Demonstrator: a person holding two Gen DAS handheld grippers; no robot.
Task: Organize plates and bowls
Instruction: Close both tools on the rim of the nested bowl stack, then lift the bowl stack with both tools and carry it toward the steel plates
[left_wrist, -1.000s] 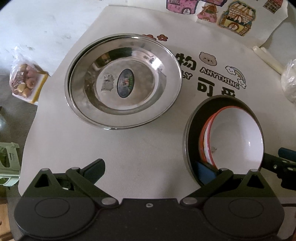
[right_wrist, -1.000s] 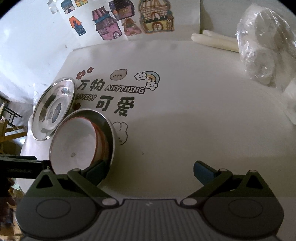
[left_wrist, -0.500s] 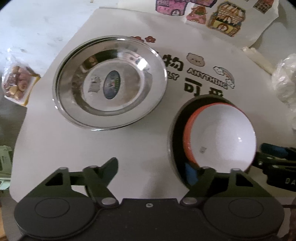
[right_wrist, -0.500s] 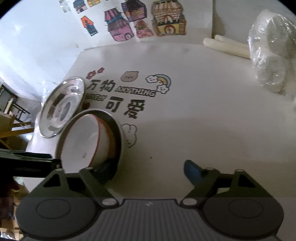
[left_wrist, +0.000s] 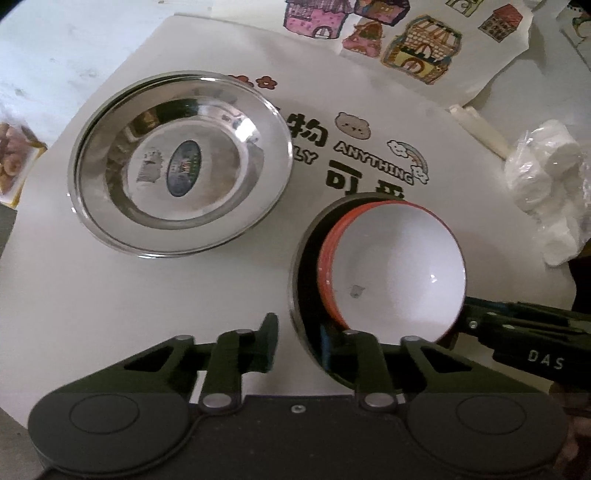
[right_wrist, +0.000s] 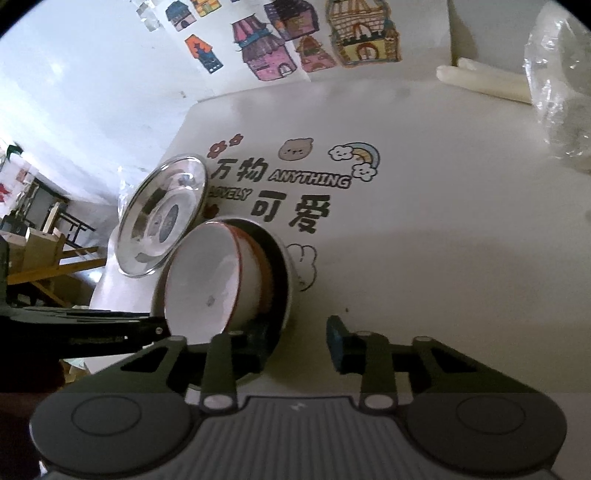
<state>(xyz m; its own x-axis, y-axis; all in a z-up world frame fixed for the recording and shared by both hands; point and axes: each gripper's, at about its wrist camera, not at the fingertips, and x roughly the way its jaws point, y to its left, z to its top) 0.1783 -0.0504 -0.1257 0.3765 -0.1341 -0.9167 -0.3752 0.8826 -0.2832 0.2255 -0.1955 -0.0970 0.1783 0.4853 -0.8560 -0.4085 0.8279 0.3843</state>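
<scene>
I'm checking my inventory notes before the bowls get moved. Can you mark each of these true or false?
1. The orange-rimmed bowls are nested inside the steel bowl. True.
2. The steel plate is stacked on top of the bowls. False: it lies on the mat beside them, apart from them.
3. An oval sticker sits in the middle of the steel plate. True.
4. The top orange-rimmed bowl is full of food. False: its white inside is bare except for a small grey mark.
</scene>
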